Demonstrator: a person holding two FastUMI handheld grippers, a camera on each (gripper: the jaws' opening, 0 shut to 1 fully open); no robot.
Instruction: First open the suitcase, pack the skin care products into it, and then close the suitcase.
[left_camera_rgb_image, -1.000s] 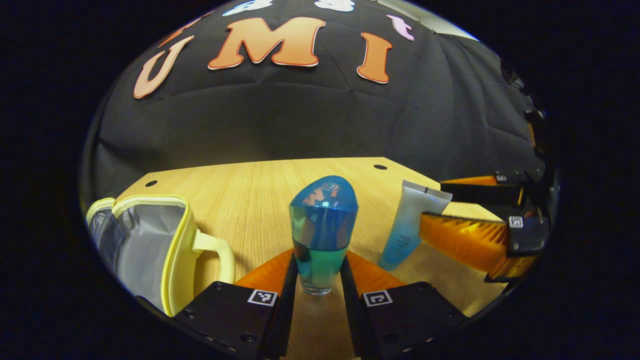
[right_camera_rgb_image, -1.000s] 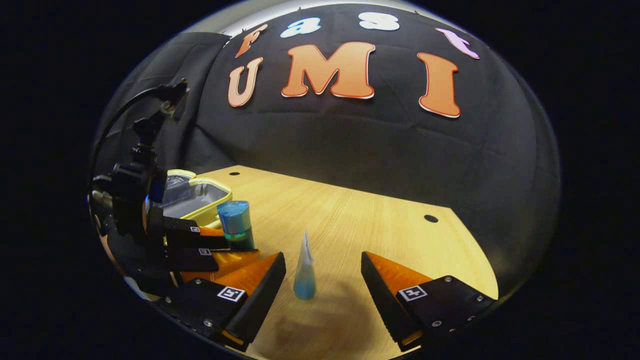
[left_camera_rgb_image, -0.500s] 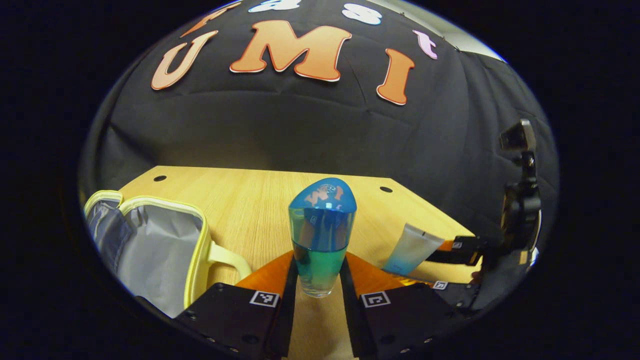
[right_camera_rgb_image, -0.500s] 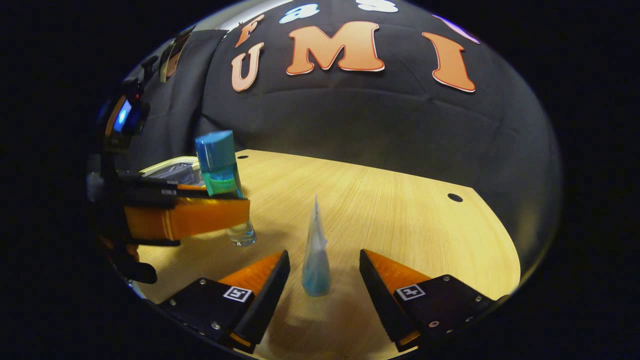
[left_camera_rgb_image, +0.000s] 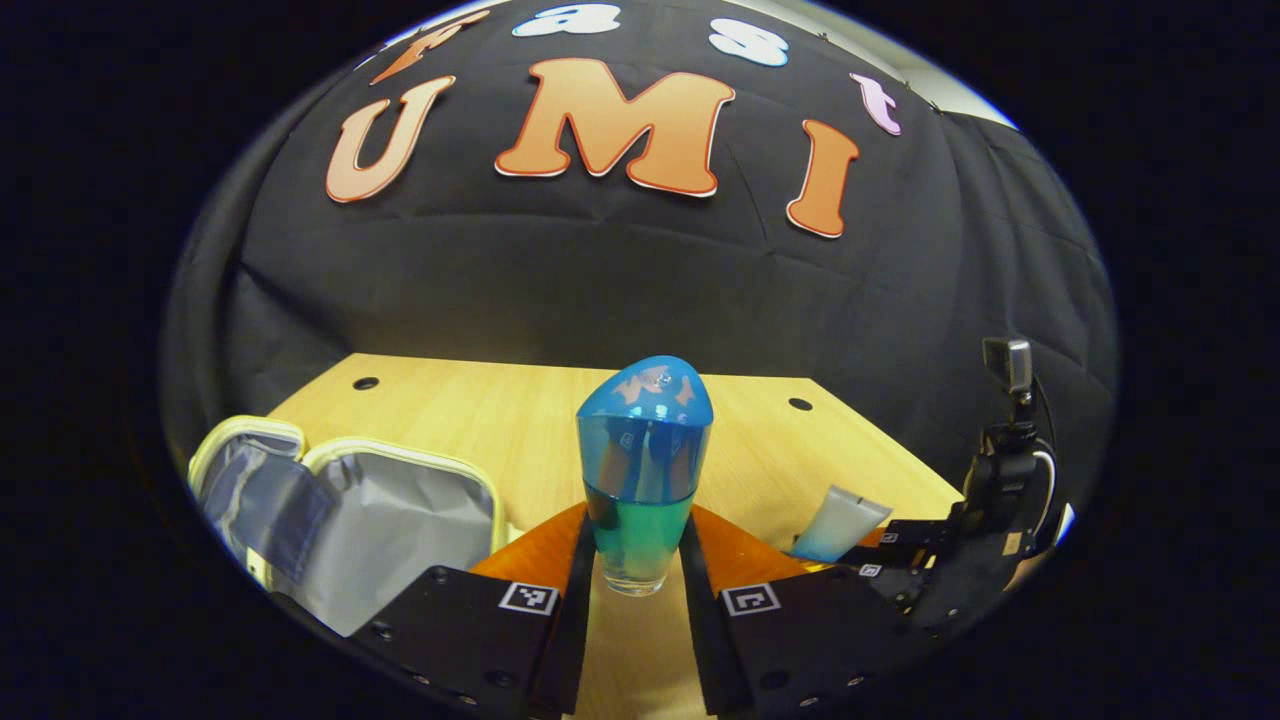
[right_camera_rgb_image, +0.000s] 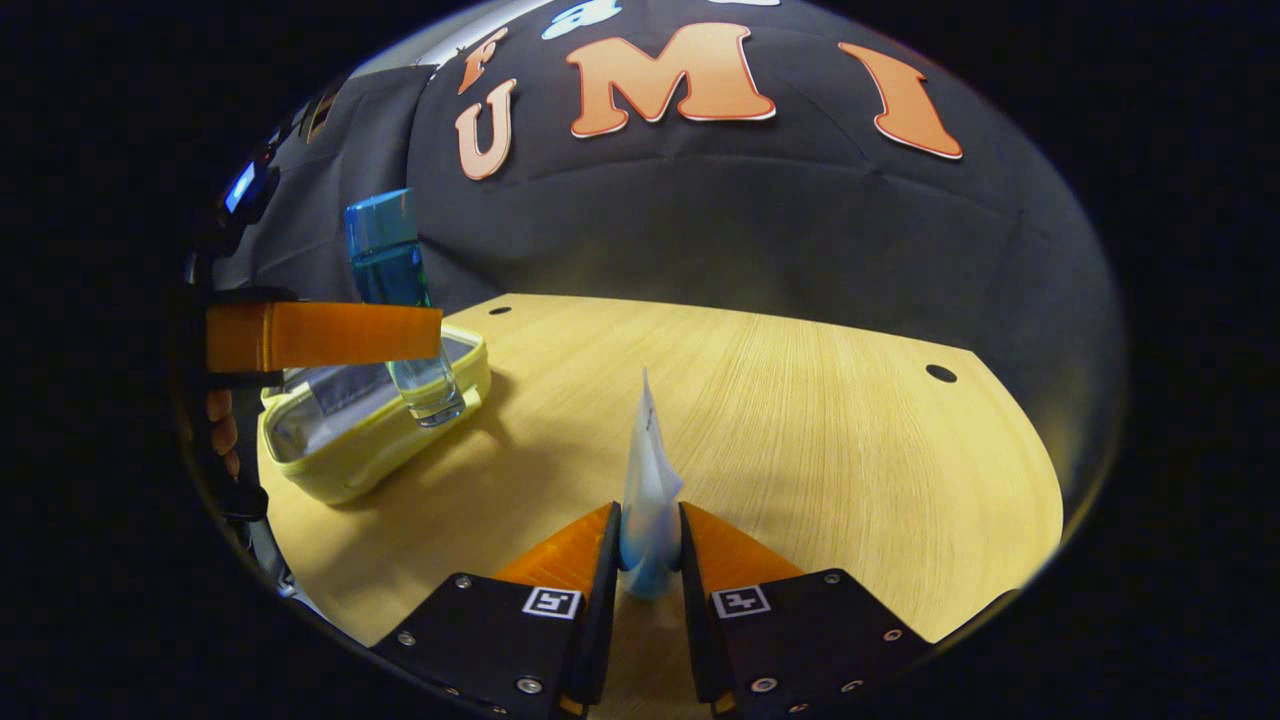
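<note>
- The blue bottle (left_camera_rgb_image: 645, 470), clear with a blue cap and blue-green liquid in its lower half, stands upright between the fingers of the left tongs (left_camera_rgb_image: 640, 585), which are clamped on its lower body from both sides.
- In the right gripper view the same bottle (right_camera_rgb_image: 395, 290) hangs in the air above the suitcase (right_camera_rgb_image: 375, 420), its clear base over the open compartment, with the left tongs (right_camera_rgb_image: 425, 335) reaching in from the left and a hand (right_camera_rgb_image: 220, 430) behind them.
- The suitcase (left_camera_rgb_image: 350, 520), a small yellow-edged case with a grey lining, lies open on the desk (left_camera_rgb_image: 500, 410), below and to the left of the left tongs.
- The pale blue tube (right_camera_rgb_image: 648, 500) stands on end with its flat crimped end up, pinched at its lower part between the fingers of the right tongs (right_camera_rgb_image: 648, 590), which are closed on it.
- In the left gripper view that tube (left_camera_rgb_image: 838, 522) sits low to the right of the left tongs, held by the right tongs (left_camera_rgb_image: 880, 555).
- The desk (right_camera_rgb_image: 800, 420) is pale wood with round holes near its far edge.
</note>
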